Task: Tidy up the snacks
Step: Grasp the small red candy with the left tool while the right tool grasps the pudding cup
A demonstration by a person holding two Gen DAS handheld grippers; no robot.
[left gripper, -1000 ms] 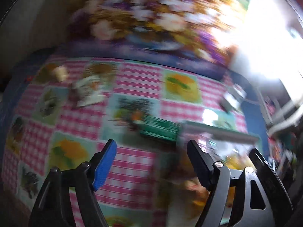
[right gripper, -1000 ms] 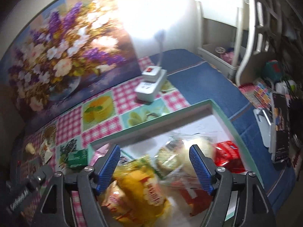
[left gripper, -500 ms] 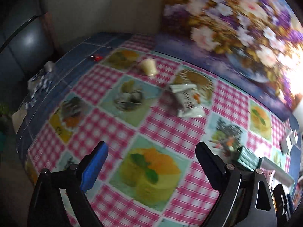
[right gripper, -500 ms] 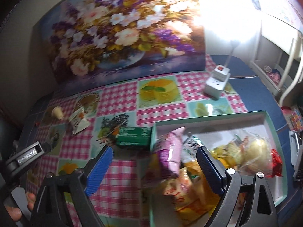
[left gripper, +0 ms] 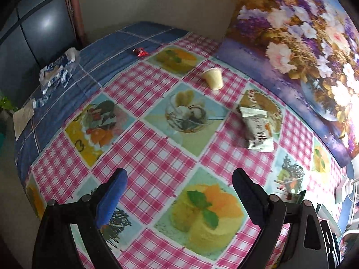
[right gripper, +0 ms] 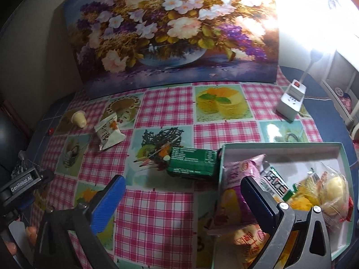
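We held both grippers over the checked tablecloth (left gripper: 157, 157). The left gripper (left gripper: 179, 192) stood spread wide with nothing between its fingers, only cloth below. The right gripper (right gripper: 182, 192) was still opening, its jaws wide apart and empty; its right finger hung in front of the box's near left corner.

Only the right wrist view showed us the shallow box (right gripper: 280, 145) at the right side of the table, with the gathered snacks inside: a pink packet (right gripper: 235, 174) leaning at the left wall, a green-and-white packet (right gripper: 277, 185) beside it, and yellow buns in clear wrap (right gripper: 332, 188) toward the right. A green carton (right gripper: 193, 162) lay on the cloth just outside the box's left wall, close to it or touching; we could not tell which. That view also gave us the white power strip (right gripper: 291, 103) near the back right, and the left gripper's body at the far left edge.

The left wrist view showed what the other barely caught: a red wrapped sweet (left gripper: 140, 52) on the blue cloth at the far edge, and a crumpled blue-and-white wrapper (left gripper: 57, 69) at the left side.

Both views showed us the pale jelly cup (left gripper: 213, 78) on its side and the white snack packet (left gripper: 258, 130) lying near it, well apart from the box, with the flower painting (right gripper: 168, 29) standing along the back.
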